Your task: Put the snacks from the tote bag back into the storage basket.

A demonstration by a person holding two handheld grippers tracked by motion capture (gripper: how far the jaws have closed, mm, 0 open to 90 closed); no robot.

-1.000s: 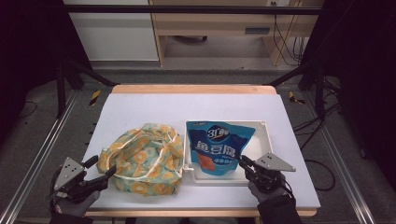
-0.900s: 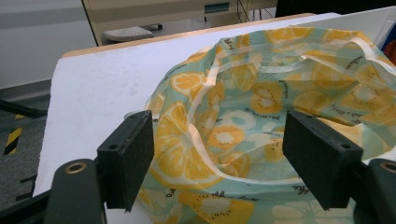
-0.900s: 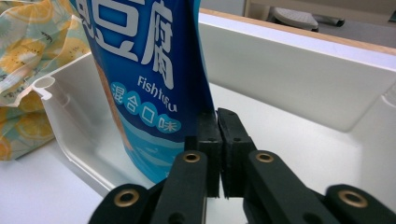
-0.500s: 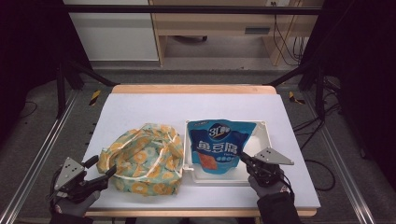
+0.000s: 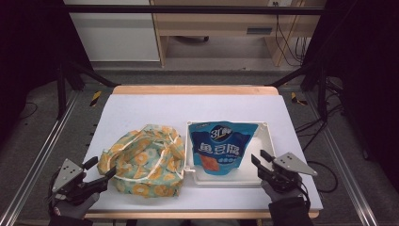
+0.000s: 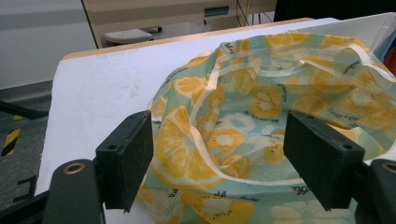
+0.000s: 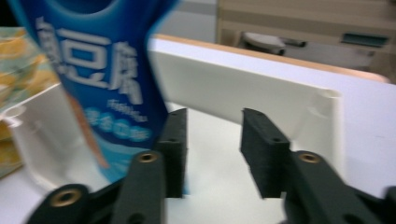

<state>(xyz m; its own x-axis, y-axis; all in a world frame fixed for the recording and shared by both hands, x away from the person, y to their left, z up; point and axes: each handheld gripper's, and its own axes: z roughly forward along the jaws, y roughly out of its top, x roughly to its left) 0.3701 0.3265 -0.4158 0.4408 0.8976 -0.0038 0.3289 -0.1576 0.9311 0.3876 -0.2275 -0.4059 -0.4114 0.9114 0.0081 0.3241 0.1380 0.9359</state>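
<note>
A blue snack bag [image 5: 221,148] lies in a white tray [image 5: 269,141] at the table's right. My right gripper [image 5: 259,156] sits just off the bag's lower right corner. Its jaws have just been opening and nothing is between them. In the right gripper view the bag [image 7: 93,70] stands left of my right gripper [image 7: 212,116], against the outside of the left jaw, with the tray wall [image 7: 261,88] behind. A fruit-print cloth bag [image 5: 141,157] lies left of the tray. My left gripper [image 5: 101,165] is open at its near left edge. Its fabric [image 6: 261,93] spreads between the wide jaws of my left gripper [image 6: 219,121].
The white tabletop [image 5: 155,110] stretches bare behind both bags to a wooden back edge [image 5: 193,89]. Metal frame rails [image 5: 42,155] run along both sides of the table. A desk and cables stand beyond it.
The right gripper opened, let go of the snack bag's lower right corner and drew back to the right. The bag settled in the tray. The left gripper stayed put.
</note>
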